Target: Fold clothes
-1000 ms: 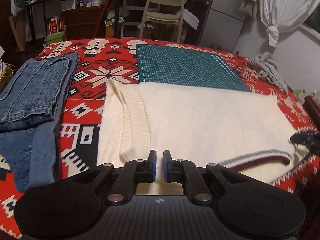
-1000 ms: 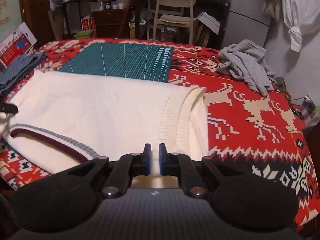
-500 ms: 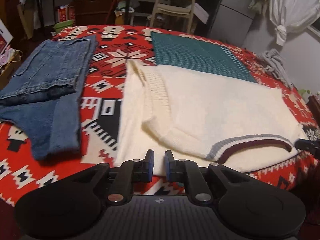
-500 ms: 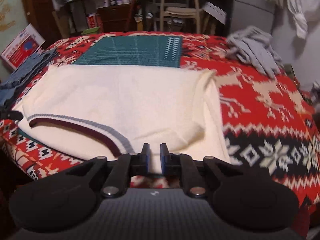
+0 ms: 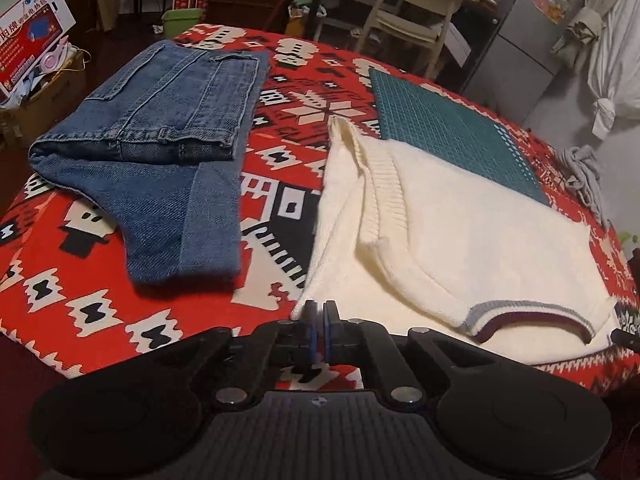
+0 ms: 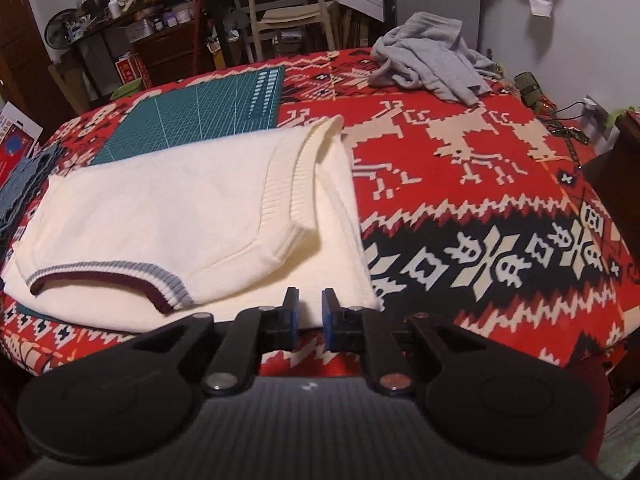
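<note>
Mid-fold on cream sweater (image 5: 460,232), lying flat at near edge of red patterned blanket (image 5: 100,304), far part over green cutting mat (image 5: 448,128); both sleeves already tucked in, striped V-neck toward near edge. L gripper (image 5: 319,314) at sweater's near-left corner, jaws nearly shut, pinching nothing visible. R gripper (image 6: 307,308) at near-right corner, jaws opening, cream edge showing in the gap, pads not pressing. Looks like both near corners just let go or about to be re-gripped; can't say which. Next move prob. needs firm pinch on both near corners together, lift evenly, carry over to far hem w/o dragging tucked sleeves loose. Count: 1 cream sweater, 1 pair folded jeans (image 5: 160,140) to left, 1 grey garment (image 6: 432,56) bunched at far right, 1 mat, 2 grippers.
</note>
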Demonstrator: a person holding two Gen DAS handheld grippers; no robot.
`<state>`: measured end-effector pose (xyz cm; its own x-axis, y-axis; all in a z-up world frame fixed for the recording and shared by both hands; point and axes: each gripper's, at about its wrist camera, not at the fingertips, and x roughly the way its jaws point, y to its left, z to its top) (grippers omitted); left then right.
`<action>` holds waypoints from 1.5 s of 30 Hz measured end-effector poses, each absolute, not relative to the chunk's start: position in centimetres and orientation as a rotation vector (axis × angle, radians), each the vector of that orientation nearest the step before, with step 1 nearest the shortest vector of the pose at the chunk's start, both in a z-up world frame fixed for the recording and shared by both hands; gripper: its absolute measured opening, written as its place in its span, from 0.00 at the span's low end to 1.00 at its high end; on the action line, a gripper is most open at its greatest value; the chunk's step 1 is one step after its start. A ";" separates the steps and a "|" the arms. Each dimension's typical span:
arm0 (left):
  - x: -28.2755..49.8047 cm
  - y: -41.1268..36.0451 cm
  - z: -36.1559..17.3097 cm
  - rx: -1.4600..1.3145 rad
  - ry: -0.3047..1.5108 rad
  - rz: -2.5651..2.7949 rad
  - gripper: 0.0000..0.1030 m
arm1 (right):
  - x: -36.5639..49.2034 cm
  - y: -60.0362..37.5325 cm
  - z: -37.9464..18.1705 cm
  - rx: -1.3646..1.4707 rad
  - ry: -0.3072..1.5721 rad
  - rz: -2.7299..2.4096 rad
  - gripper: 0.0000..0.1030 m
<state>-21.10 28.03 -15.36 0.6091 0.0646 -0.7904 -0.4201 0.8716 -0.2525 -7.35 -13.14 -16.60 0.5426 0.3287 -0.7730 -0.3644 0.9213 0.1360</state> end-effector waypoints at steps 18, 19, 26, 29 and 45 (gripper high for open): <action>-14.9 20.0 -13.9 -0.223 0.778 0.165 0.72 | -8.5 -5.4 -12.6 -0.131 0.744 0.536 0.99; -14.4 19.7 -14.2 -0.215 0.789 0.165 0.72 | -8.4 -4.9 -12.8 -0.142 0.746 0.536 0.99; -13.0 17.9 -16.5 -0.083 0.834 0.178 0.78 | -6.8 -2.5 -15.5 -0.162 0.835 0.551 0.99; -12.9 17.4 -16.9 -0.039 0.849 0.192 0.88 | -6.5 -2.1 -16.8 -0.201 0.855 0.536 0.99; -12.3 17.7 -17.5 -0.079 0.871 0.187 1.00 | -6.5 -1.2 -18.0 -0.249 0.885 0.490 0.99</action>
<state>-12.32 17.66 -17.53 0.6291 0.1310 -0.7662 -0.1957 0.9806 0.0070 -6.51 -1.24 -18.00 0.5329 0.3055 -0.7891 -0.5069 0.8620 -0.0086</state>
